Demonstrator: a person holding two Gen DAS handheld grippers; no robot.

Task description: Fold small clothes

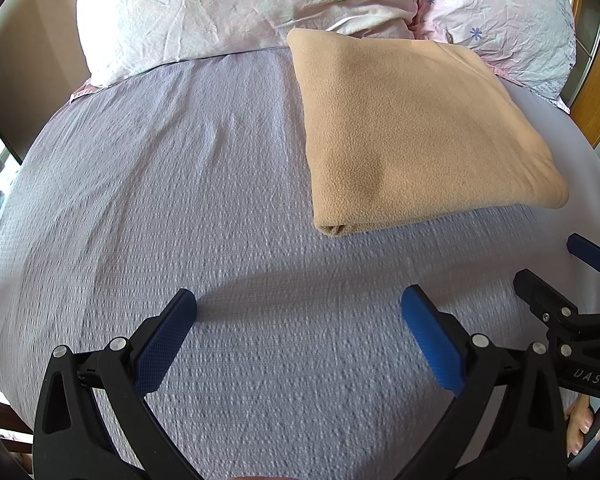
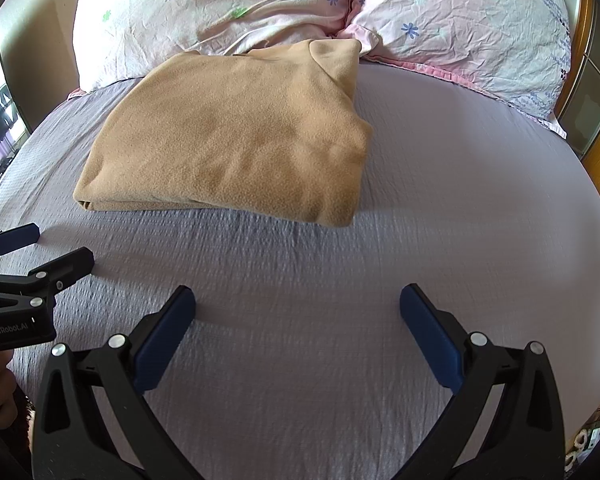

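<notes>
The folded tan fleece (image 1: 416,132) lay at one o'clock on the grey sheet (image 1: 180,200). The left gripper (image 1: 298,312) and right gripper (image 2: 298,308) hovered with jaws spread, holding nothing.

Pillows (image 1: 228,12) cut off at top edge; sheet (image 2: 300,280) texture motion-blurred near lens.

tan fleece garment (image 1: 416,128) lies folded flat.

Folded garment (image 2: 236,132) lies on bed (image 2: 460,200), pillows (image 2: 220,4) behind it.
</notes>
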